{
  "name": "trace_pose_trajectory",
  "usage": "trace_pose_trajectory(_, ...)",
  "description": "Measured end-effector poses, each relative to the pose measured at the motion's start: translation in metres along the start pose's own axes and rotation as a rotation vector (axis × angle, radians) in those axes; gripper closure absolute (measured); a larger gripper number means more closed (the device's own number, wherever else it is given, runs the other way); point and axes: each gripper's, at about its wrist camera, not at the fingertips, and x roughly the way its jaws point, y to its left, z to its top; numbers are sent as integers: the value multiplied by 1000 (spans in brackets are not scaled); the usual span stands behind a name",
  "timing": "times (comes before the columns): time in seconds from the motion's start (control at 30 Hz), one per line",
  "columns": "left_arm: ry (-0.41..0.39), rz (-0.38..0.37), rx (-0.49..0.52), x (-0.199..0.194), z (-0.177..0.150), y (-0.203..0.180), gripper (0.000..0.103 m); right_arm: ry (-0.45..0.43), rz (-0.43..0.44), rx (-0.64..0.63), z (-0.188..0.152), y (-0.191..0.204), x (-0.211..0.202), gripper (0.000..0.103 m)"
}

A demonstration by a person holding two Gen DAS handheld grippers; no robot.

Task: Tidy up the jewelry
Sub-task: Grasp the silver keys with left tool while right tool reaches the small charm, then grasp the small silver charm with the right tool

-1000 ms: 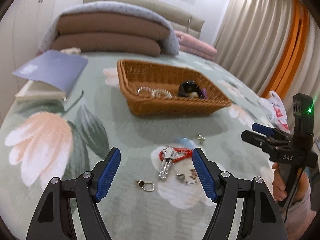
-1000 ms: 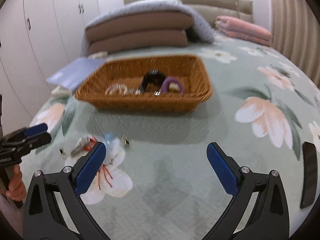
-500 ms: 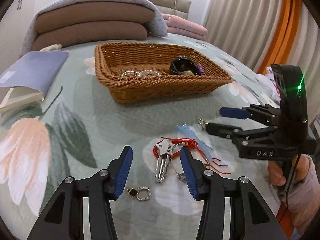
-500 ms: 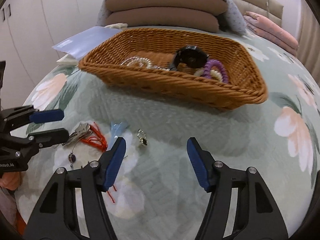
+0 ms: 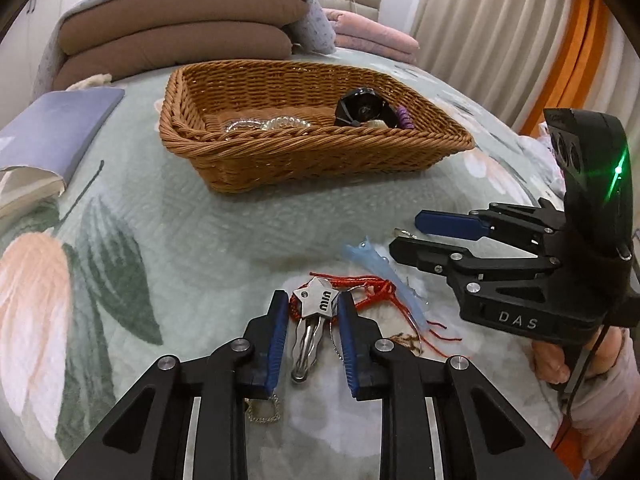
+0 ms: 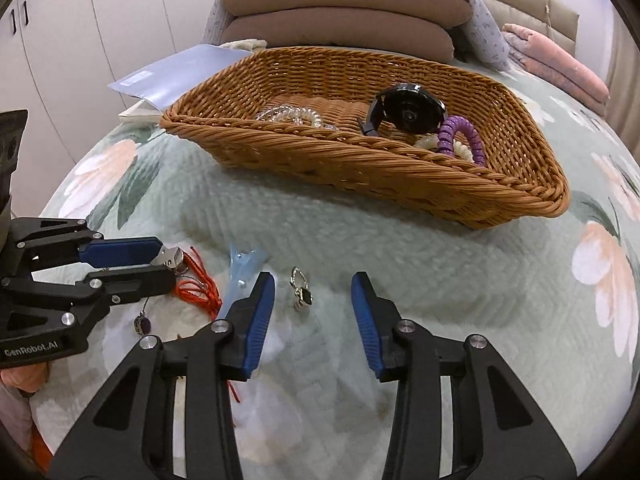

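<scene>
My left gripper (image 5: 313,305) has narrowed around a silver charm on a red cord (image 5: 316,308) lying on the bedspread; its pads sit just beside the metal piece, and contact is unclear. My right gripper (image 6: 313,286) is open, low over a small silver earring (image 6: 301,291) that lies between its fingers. A pale blue hair clip (image 6: 240,268) lies by its left finger. The wicker basket (image 5: 280,160) behind holds clear bead bracelets (image 6: 292,115), a black watch (image 6: 408,114) and a purple coil band (image 6: 460,136). A small chain piece (image 5: 262,410) lies under my left fingers.
Stacked brown cushions (image 5: 180,36) and pink folded blankets (image 5: 376,38) are behind the basket. A blue book (image 5: 56,128) lies at the left on the bed. White wardrobe doors (image 6: 60,40) stand at the left, curtains (image 5: 500,40) at the right.
Both grippers moved down and forward toward the items on the bedspread. My left jaws narrowed around the silver charm. My right jaws narrowed over the earring.
</scene>
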Motion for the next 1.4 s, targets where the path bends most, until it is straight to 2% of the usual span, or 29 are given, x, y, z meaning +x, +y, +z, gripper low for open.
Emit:
trace_pose_trajectory(0.07,-3,-2,-3,1,1,-1,78,-3,-1,-3,1,2,2,66)
trace_pose_trajectory(0.23,-26,-27,-23,-3,1,2,81,-8,12,-7,3,5,6,87)
trace_pose_trajectory(0.43,-61,-134,-88,-13,2,14,81,-22,37,35,2,-4,3,89)
trace_pose_trajectory(0.53,-54,-211,-124,-14,2,20,82,-30,43,40,-1,-6,-1,89)
trace_pose_trajectory(0.7,-55,-255,-180,-18,0,29,82,-38,37,43,-5,-9,-7,90)
trace_pose_trajectory(0.83,-71,-241,-194,-25,-2,33,83,-55,28,59,-9,-14,-14,91)
trace_pose_trajectory(0.87,-76,-240,-198,-27,-2,33,88,-59,29,65,-10,-16,-16,92)
trace_pose_trajectory(1.23,-101,-219,-211,-34,-4,41,88,-93,53,131,-15,-34,-31,93)
trace_pose_trajectory(1.4,-107,-223,-207,-35,-4,39,88,-96,125,106,-15,-30,-35,92)
